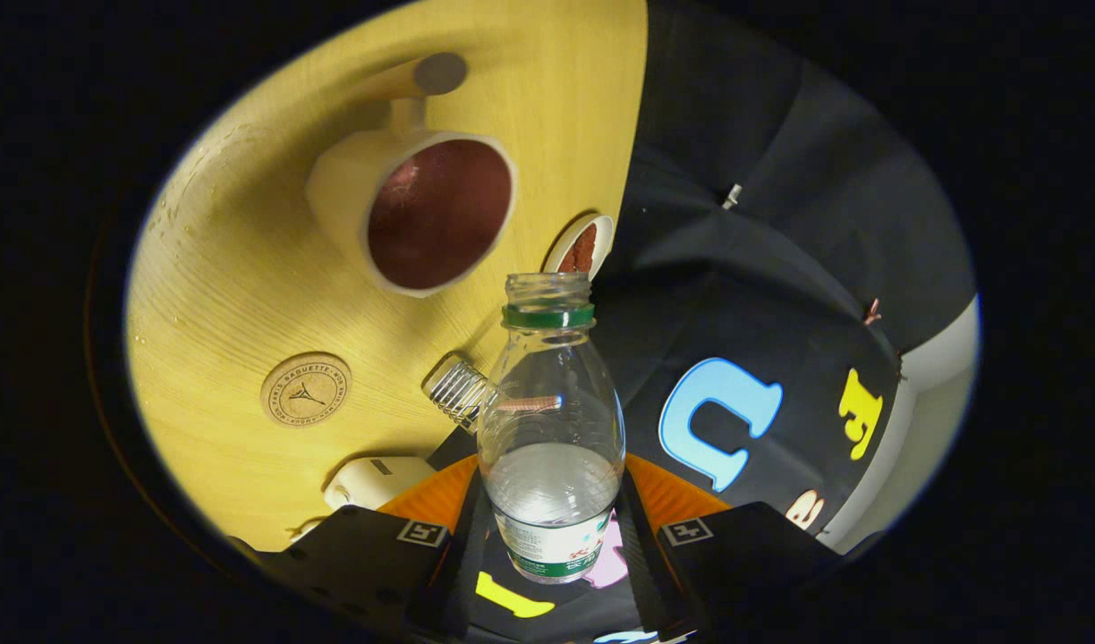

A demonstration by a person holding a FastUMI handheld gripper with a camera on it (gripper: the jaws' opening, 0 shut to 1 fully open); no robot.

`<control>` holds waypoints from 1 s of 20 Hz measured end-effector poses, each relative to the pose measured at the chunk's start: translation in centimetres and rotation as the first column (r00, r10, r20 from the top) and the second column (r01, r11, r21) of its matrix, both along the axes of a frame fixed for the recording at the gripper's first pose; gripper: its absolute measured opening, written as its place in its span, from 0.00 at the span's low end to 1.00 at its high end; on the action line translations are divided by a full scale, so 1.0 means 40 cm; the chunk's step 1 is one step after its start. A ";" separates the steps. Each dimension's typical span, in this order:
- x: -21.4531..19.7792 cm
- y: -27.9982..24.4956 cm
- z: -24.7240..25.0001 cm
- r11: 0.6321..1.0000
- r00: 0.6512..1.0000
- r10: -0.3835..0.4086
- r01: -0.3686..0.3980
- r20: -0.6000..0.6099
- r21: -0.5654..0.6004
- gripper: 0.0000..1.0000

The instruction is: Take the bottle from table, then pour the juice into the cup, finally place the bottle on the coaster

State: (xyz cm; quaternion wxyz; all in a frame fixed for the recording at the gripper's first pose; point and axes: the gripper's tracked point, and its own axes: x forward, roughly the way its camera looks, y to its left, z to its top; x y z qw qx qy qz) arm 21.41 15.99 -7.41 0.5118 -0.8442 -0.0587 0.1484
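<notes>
Bottle [552, 429] pinched between gripper [552, 528] fingers at lower centre, uncapped, tilted toward cup [422, 210] at upper left. Cup looks already filled. Coaster [305, 389] left of bottle. Advice: level bottle slowly, keep squeeze firm, then carry to coaster.

A: What's hidden? 
B: The bottle [550, 429] base sits behind the gripper [547, 537] fingers.
A: Anything else?
B: The bottle neck covers part of the small dish [583, 243]; the coaster [305, 389] lettering is too small.
</notes>
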 end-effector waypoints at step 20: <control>-0.184 -0.405 0.188 0.225 0.852 -0.273 0.509 -0.447 0.831 0.72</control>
